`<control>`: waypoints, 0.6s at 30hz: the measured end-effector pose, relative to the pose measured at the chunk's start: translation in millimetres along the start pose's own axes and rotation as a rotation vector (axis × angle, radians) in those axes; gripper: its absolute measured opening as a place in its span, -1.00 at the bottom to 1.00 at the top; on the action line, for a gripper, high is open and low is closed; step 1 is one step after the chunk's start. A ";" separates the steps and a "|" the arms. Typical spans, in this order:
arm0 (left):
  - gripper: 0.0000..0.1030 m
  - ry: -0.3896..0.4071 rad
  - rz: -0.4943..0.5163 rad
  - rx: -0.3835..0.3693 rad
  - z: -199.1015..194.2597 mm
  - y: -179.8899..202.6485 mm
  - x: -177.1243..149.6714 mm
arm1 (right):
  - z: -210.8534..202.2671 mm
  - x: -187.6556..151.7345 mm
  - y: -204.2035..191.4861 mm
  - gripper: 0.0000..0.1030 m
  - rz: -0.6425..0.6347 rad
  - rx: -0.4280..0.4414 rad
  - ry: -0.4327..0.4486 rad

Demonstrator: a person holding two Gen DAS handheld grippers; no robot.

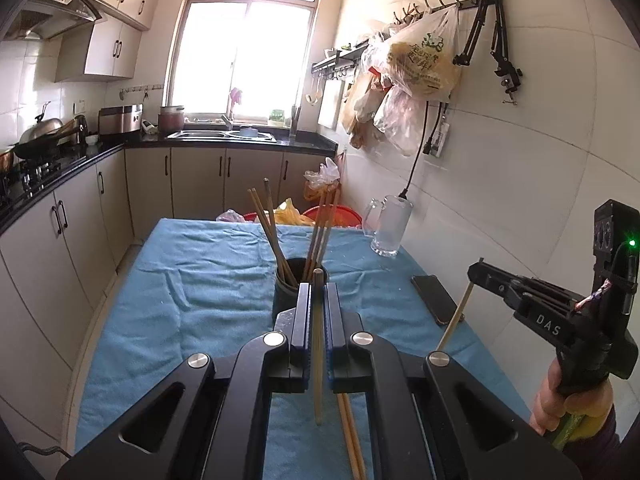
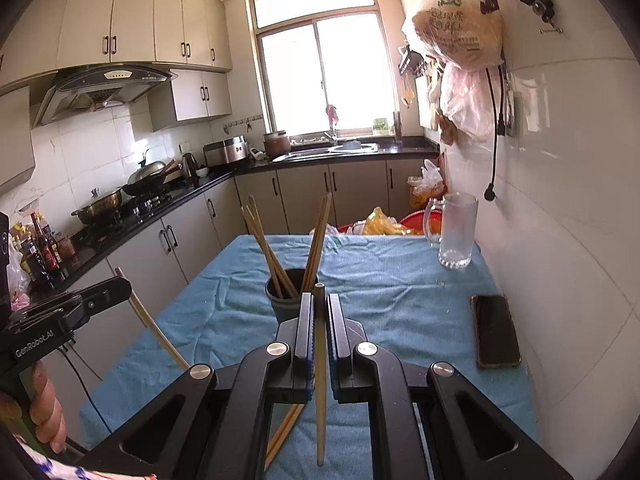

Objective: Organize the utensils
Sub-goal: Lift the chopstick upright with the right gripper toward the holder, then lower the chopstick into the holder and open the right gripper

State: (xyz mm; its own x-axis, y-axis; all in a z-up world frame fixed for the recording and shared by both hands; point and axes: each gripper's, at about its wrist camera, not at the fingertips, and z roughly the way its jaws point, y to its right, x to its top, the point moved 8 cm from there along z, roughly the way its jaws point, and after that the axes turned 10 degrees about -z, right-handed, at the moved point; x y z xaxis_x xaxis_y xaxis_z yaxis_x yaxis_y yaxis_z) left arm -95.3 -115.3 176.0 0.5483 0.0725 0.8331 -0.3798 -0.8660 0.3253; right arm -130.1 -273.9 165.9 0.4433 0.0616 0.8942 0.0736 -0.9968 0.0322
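A dark round holder stands mid-table on the blue cloth with several wooden chopsticks leaning out of it. My left gripper is shut on a single chopstick, held upright just short of the holder. My right gripper is likewise shut on a chopstick, also near the holder. Each gripper shows in the other's view: the right gripper with its stick at the right, the left gripper with its stick at the left. A pair of chopsticks lies on the cloth below.
A glass mug stands at the table's far right. A dark phone lies by the tiled wall. Red basins and bags sit beyond the far table edge. Counters and cabinets run along the left.
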 end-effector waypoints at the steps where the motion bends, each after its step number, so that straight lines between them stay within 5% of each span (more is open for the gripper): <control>1: -0.91 0.001 -0.001 0.000 1.0 -1.0 3.5 | 0.7 3.8 0.6 -0.88 -0.001 0.000 0.005; 18: -0.91 0.096 0.051 -0.015 23.7 17.9 121.1 | 34.9 111.1 9.4 -0.88 -0.009 0.039 0.096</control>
State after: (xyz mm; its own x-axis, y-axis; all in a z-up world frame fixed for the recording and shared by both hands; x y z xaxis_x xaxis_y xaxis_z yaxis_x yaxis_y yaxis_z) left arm -18.0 -133.7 272.1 0.4541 0.0765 0.8877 -0.4169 -0.8623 0.2876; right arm -48.9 -274.6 249.9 0.3552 0.0637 0.9326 0.1127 -0.9933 0.0250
